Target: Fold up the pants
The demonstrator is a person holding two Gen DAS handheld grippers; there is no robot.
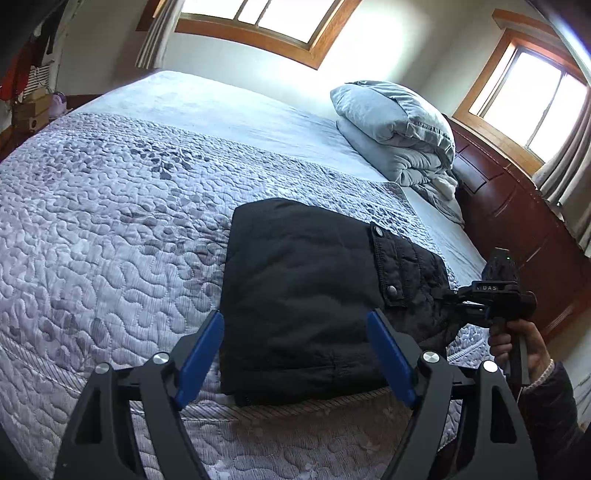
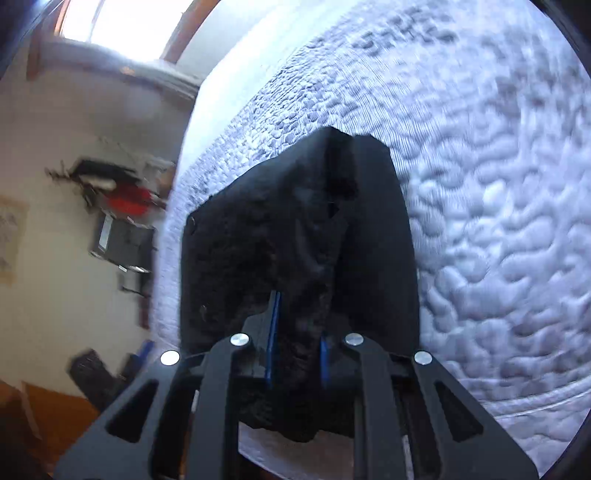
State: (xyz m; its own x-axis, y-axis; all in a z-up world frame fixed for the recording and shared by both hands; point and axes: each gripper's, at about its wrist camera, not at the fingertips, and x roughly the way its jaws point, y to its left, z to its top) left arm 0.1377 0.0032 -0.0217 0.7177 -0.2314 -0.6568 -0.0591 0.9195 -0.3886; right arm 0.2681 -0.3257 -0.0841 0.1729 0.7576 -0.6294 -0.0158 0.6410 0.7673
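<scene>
The black pants (image 1: 303,295) lie folded into a thick, roughly square bundle on the quilt (image 1: 110,221) near the bed's front edge, toward its right side. A flap with two snaps sits on the bundle's right part, and the fuzzy lining shows along the right edge.

The right gripper (image 2: 295,354) is clamped on that right edge: in its own view the blue pads (image 2: 273,332) stand close together with dark, fleecy cloth bunched between them, and the fold rises ahead of the fingers. From the left wrist view the same tool (image 1: 480,299) reaches in from the right, its tip buried in the cloth, with a hand (image 1: 517,343) and dark sleeve behind it on the handle.

The left gripper (image 1: 295,354) hovers at the bundle's near edge with its jaws spread wide. Its blue pads (image 1: 199,358) sit to either side of the bundle's front part, and nothing is pinched between them; whether they brush the cloth I cannot tell.

Farther up the bed, a pale sheet (image 1: 221,107) covers the head end, and a folded grey comforter (image 1: 399,136) is stacked by the dark wooden headboard (image 1: 517,214). Two wood-framed windows (image 1: 266,18) glare bright on the walls beyond. The right wrist view is blurred, showing a cream wall with dark and red clutter at its left.
</scene>
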